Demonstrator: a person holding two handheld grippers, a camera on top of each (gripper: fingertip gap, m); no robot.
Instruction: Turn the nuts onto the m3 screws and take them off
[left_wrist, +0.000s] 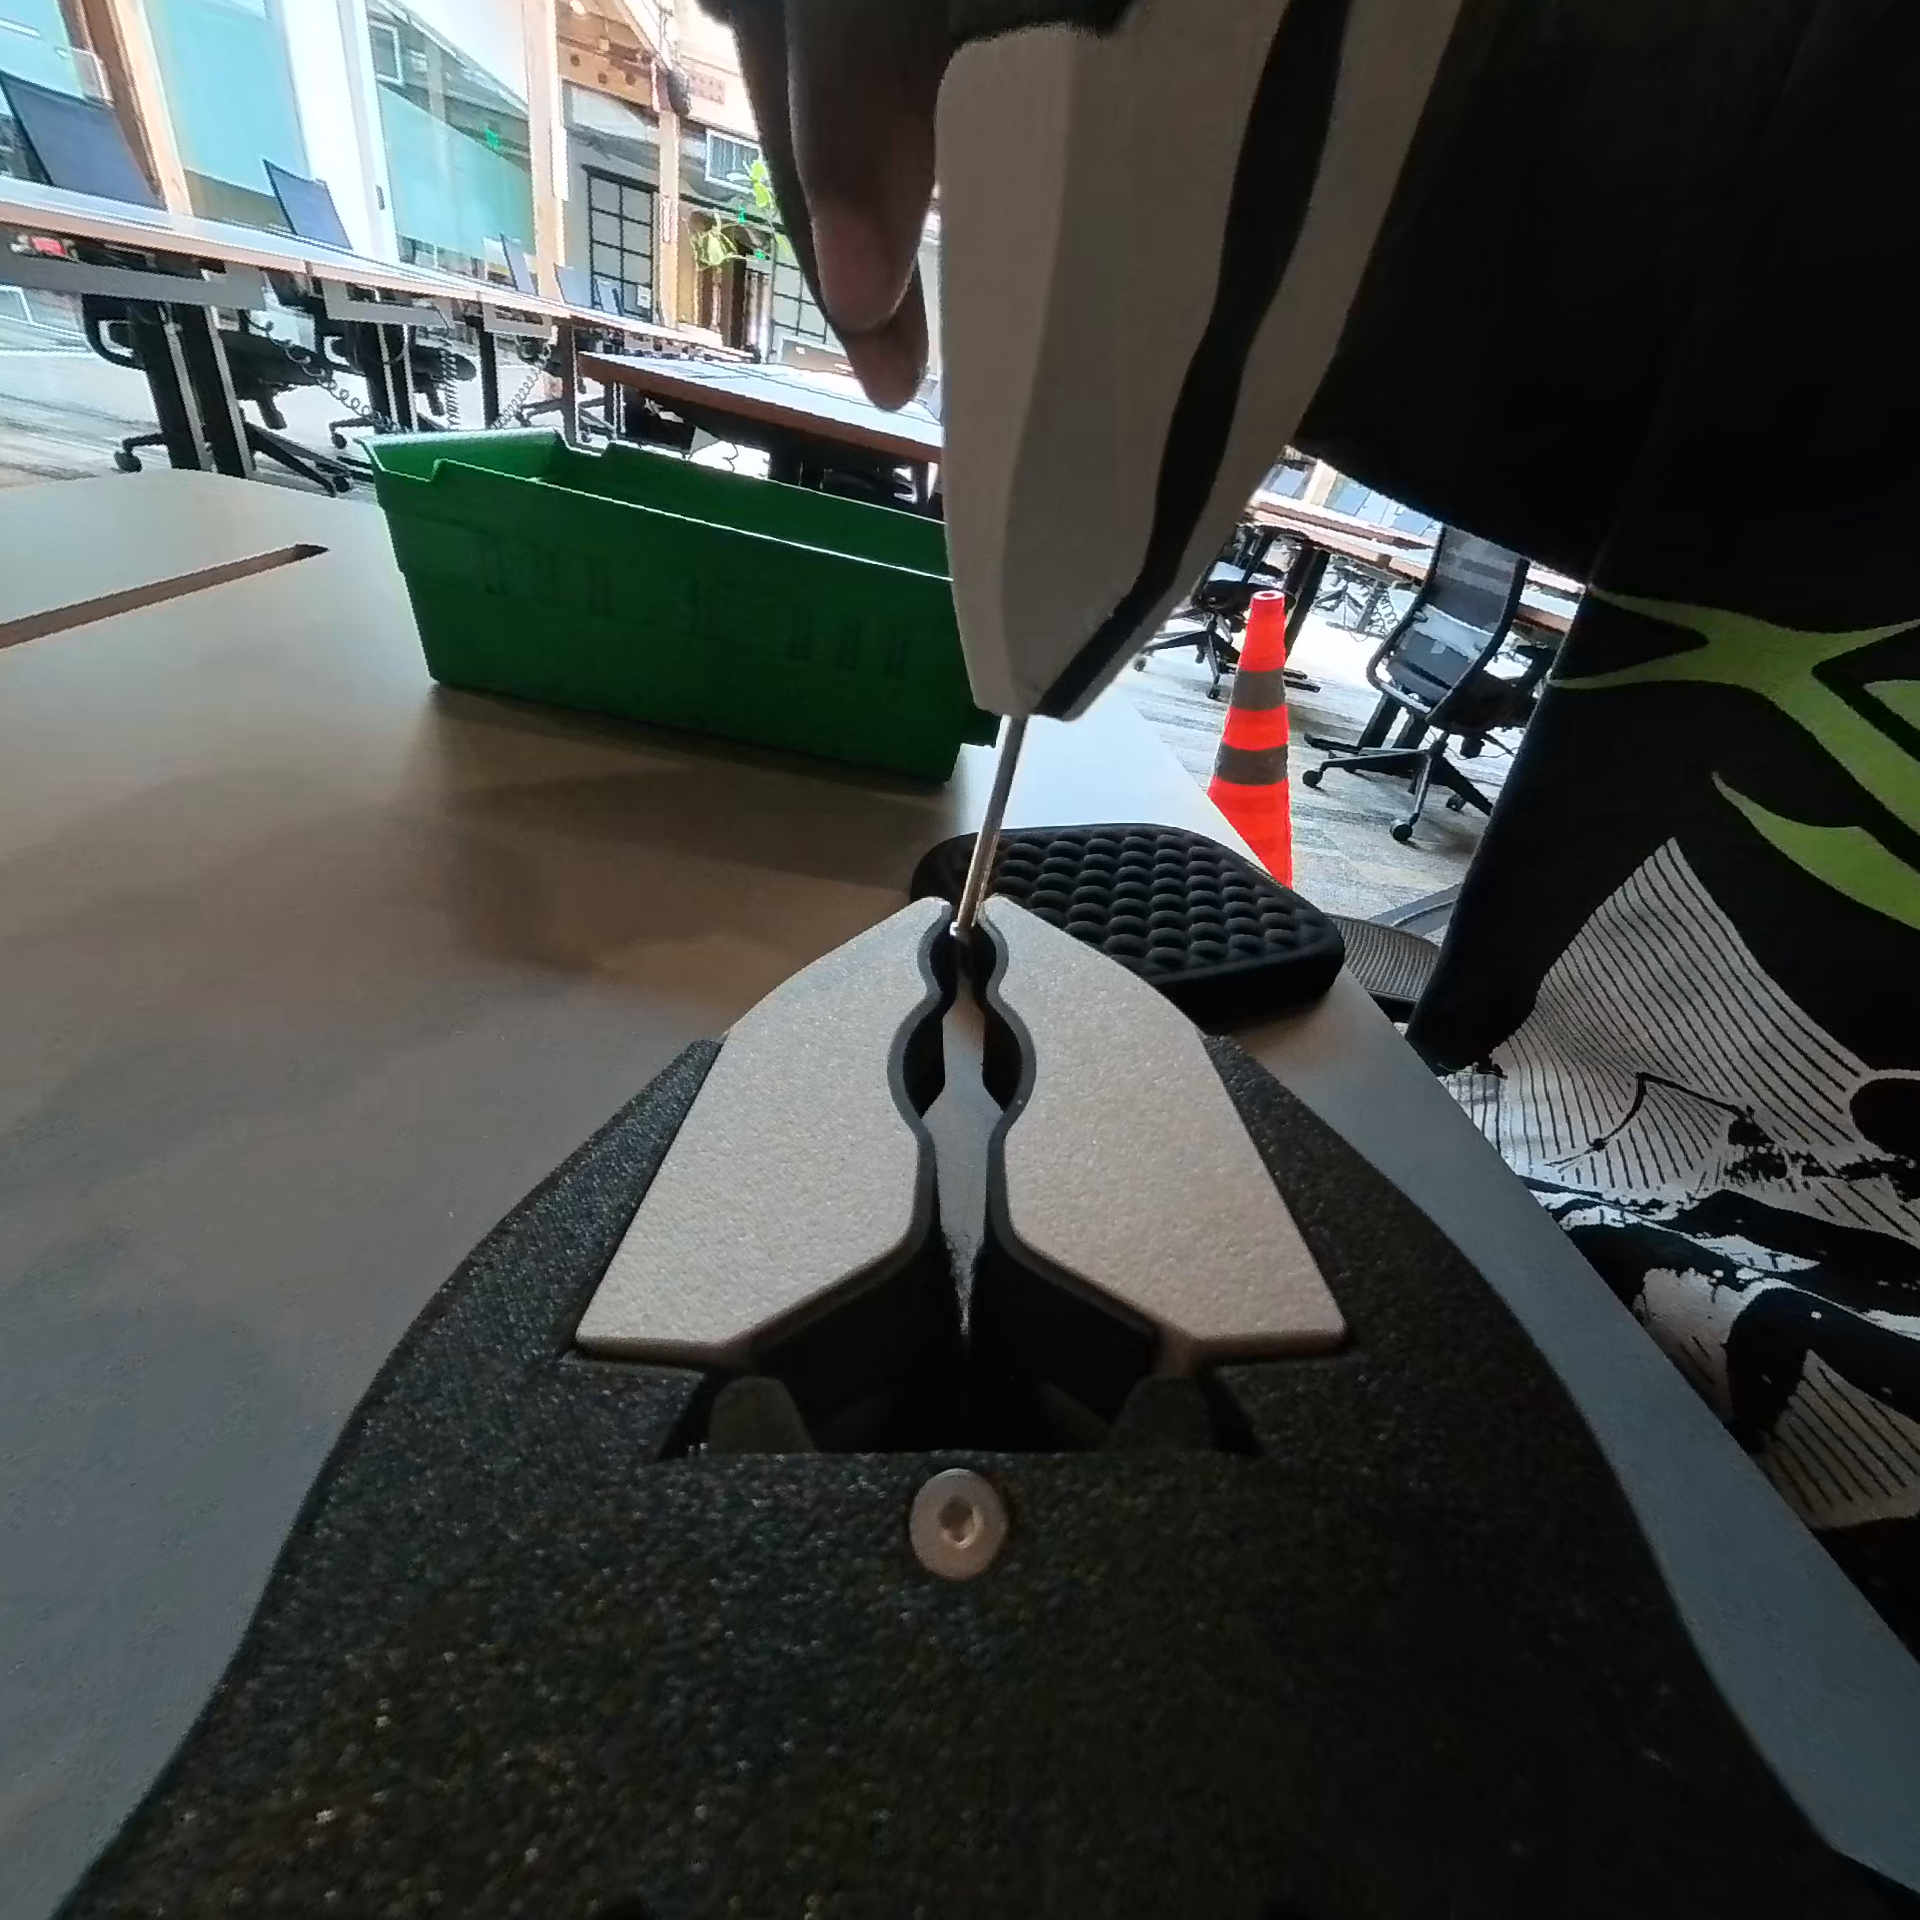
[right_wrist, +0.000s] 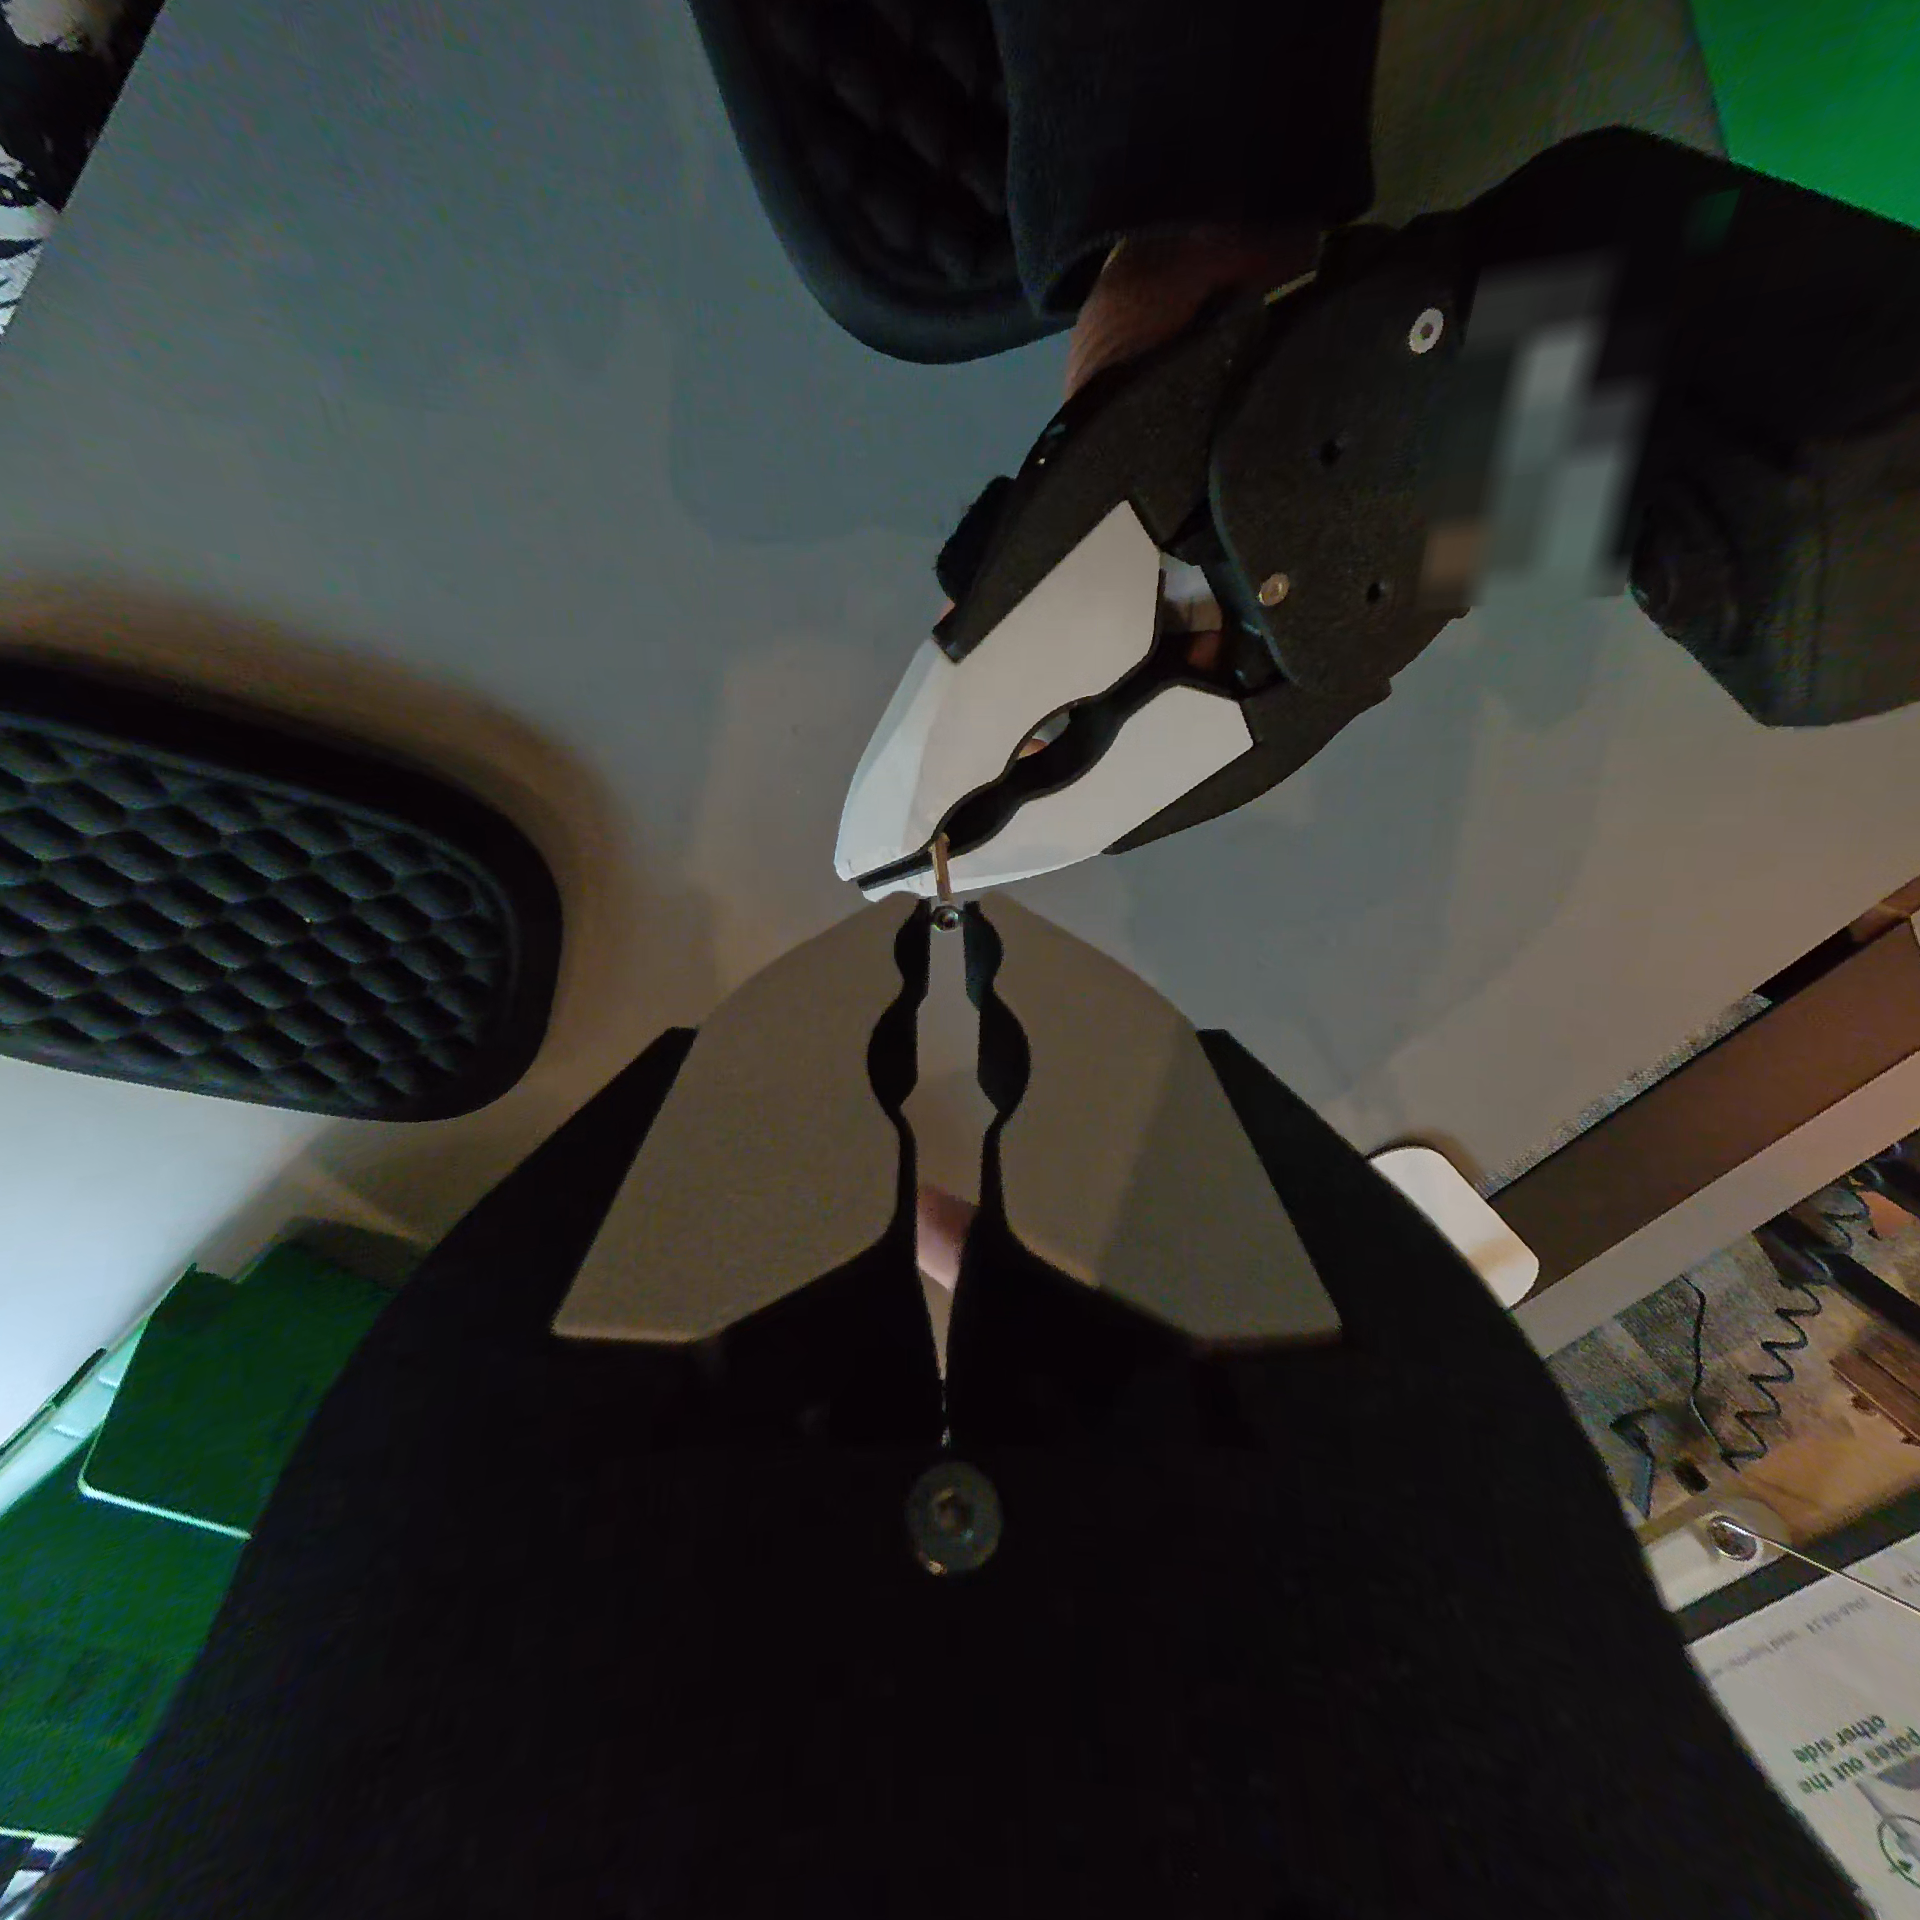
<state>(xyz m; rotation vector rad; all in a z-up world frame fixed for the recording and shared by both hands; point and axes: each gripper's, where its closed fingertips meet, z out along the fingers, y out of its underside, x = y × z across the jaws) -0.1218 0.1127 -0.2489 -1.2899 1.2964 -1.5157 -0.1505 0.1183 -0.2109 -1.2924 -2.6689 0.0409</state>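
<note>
Your left gripper (left_wrist: 961, 930) fills the bottom of its own view, and its pale fingers (left_wrist: 831, 1091) are clenched on the lower end of the screw (left_wrist: 992, 821), which sits in the first notch at the tips. To the left and behind, a green bin (left_wrist: 665, 613) stands on the desk (left_wrist: 312, 935), well apart from the work. At centre the screw's thin silver shaft rises from your left fingers and leans slightly right, up into the right gripper (left_wrist: 1023, 707), which points down from above and is closed on the upper end. To the right, a black honeycomb mat (left_wrist: 1153, 914) lies just behind the tips.

So the screw's long axis runs fingertip to fingertip, held clear of the desk, and each gripper has one end. Any turning has to go around that line, so I judge you should keep the two grippers in line with the shaft to avoid bending or cocking it.

The left view shows the shaft's full length and lean. The right view looks nearly straight down the shaft, so it appears short, but only this view shows a small round shiny end (right_wrist: 943, 916) sitting between the right fingers. It also shows the left gripper (right_wrist: 914, 868) pinching across the shaft. I cannot tell from either view whether a nut is on the thread.
</note>
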